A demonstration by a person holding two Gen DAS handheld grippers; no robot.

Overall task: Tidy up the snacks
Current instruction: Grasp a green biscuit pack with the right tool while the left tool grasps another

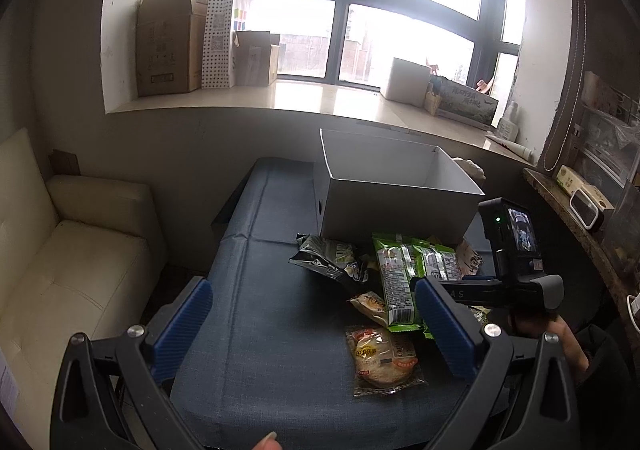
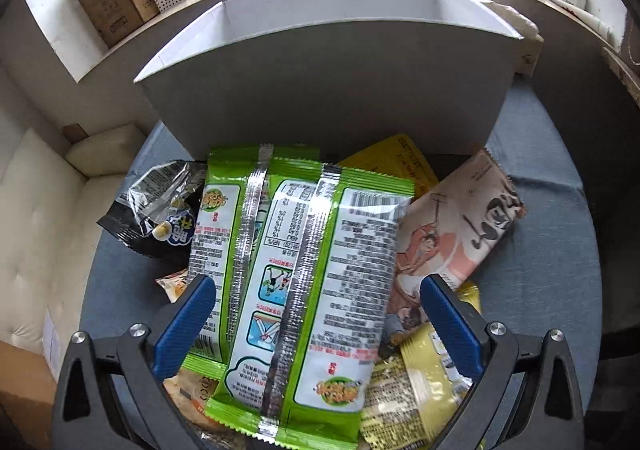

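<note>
A pile of snack packets lies on the blue-clothed table (image 1: 256, 290) in front of an open white box (image 1: 384, 190). In the right wrist view my right gripper (image 2: 316, 310) is open, its blue fingers either side of the top green packet (image 2: 316, 282), just above the pile. A second green packet (image 2: 224, 234), a black packet (image 2: 156, 210), a pink-and-white packet (image 2: 460, 234) and yellow packets (image 2: 416, 390) lie around it. My left gripper (image 1: 312, 330) is open and empty over the table, left of a round cracker packet (image 1: 382, 358). The right gripper's body (image 1: 516, 250) shows there.
The white box (image 2: 320, 90) stands behind the pile. A cream sofa (image 1: 60, 270) is left of the table. Cardboard boxes (image 1: 168, 42) and a dotted bag (image 1: 218, 38) stand on the windowsill. A cluttered shelf (image 1: 580, 202) is at the right.
</note>
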